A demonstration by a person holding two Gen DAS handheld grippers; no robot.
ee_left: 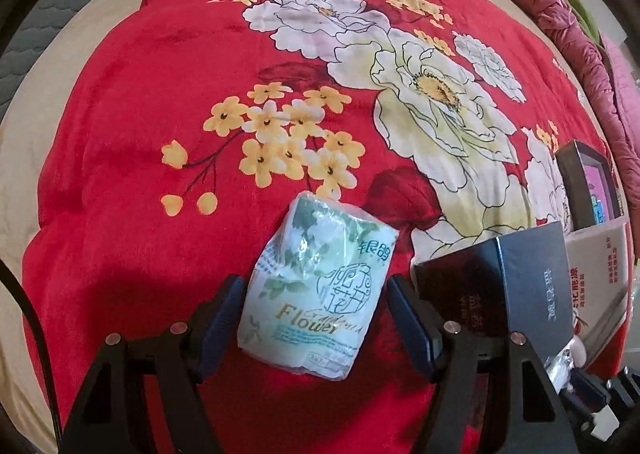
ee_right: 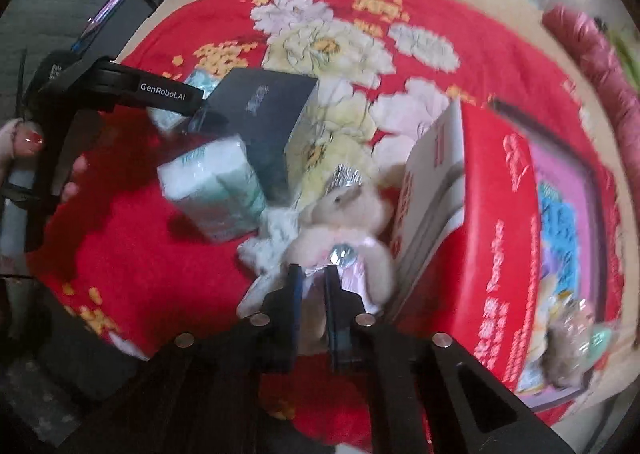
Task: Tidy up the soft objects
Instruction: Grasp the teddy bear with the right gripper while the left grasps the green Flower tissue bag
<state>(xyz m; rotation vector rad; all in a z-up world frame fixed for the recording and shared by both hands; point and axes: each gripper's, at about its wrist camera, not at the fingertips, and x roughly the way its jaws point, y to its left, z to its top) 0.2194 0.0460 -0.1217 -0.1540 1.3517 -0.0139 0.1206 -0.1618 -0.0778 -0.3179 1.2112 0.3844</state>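
On the red floral blanket [ee_left: 120, 173], low in the left wrist frame, a tissue pack [ee_left: 316, 294] lies between the left gripper [ee_left: 314, 318], whose fingers [ee_left: 222, 318] stand apart on either side without pressing it. Right of it sits a dark box [ee_left: 532, 294]. At lower centre of the right wrist view, the right gripper [ee_right: 312, 294] is clamped on a plush rabbit [ee_right: 348, 221] beside a red carton [ee_right: 492, 213].
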